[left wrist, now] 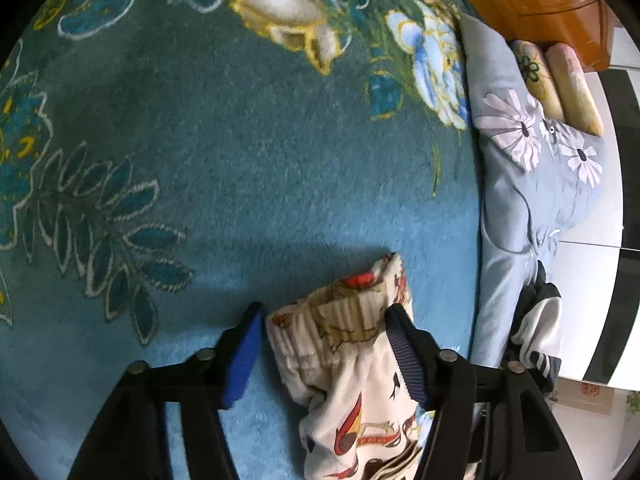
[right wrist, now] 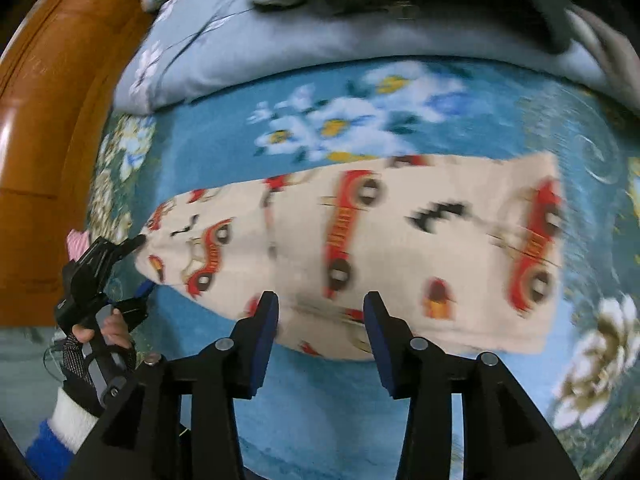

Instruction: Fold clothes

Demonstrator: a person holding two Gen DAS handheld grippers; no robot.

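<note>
A cream child's trousers with red car prints (right wrist: 384, 256) lies folded lengthwise across the teal floral blanket (right wrist: 320, 400). In the left wrist view its elastic waistband end (left wrist: 340, 332) sits between the fingers of my left gripper (left wrist: 324, 344), which is open around it; the cloth touches the right pad. My right gripper (right wrist: 320, 312) is open and empty, hovering at the near edge of the trousers' middle. The left gripper also shows in the right wrist view (right wrist: 136, 268), at the waistband end.
A light blue flowered quilt (left wrist: 520, 168) lies along the blanket's far side, with two pillows (left wrist: 560, 84) and a black and white garment (left wrist: 536, 320) beside it. A wooden headboard (right wrist: 52, 128) borders the bed.
</note>
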